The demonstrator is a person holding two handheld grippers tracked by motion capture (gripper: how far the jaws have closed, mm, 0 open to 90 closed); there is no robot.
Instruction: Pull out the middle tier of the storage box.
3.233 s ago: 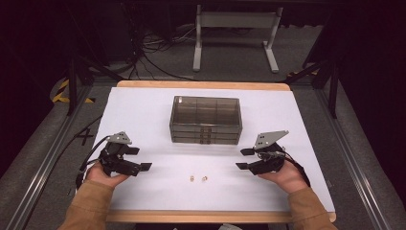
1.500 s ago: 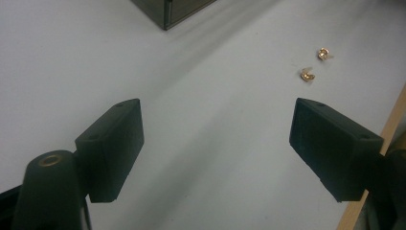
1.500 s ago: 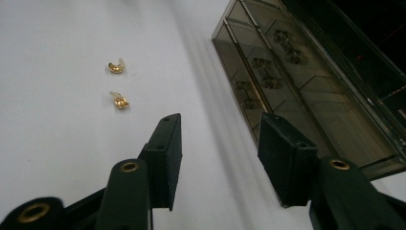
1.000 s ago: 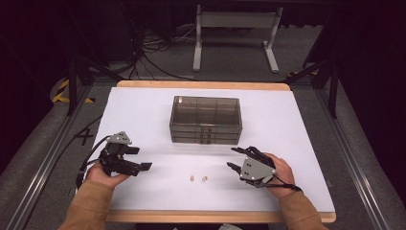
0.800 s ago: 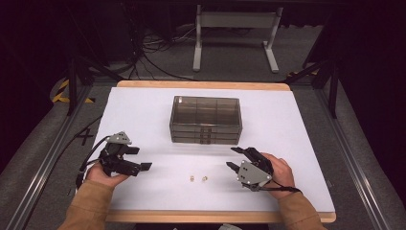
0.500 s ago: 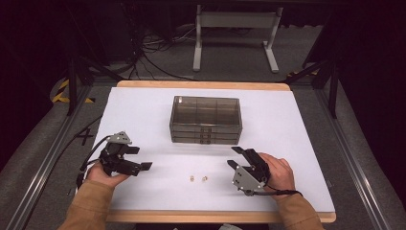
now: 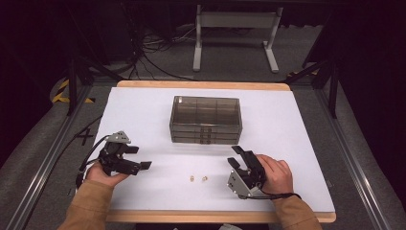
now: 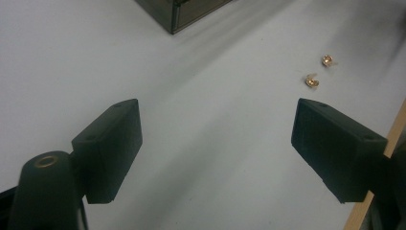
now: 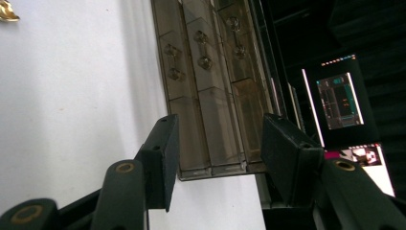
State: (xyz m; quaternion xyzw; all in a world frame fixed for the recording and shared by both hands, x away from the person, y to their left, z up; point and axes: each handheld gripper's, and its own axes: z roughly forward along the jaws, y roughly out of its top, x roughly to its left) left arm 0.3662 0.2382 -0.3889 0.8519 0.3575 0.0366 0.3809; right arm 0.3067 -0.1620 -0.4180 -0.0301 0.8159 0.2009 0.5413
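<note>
Smoky clear drawer box (image 7: 206,120) upright mid-table; two small brass pieces (image 7: 197,178) lie before it.

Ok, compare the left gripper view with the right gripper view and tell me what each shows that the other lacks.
Left gripper view: both small gold pieces, one nearer and one beyond it, plus the table's wooden edge.
Right gripper view: the smoky drawer box's three drawer fronts with handles and a lit screen in the dark beyond.
Both: the white tabletop, part of the box, and a tool with jaws apart and nothing between them.

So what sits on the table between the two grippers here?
In the high view, two small gold pieces lie on the white table between the left gripper and the right gripper; the drawer box stands farther back.
</note>
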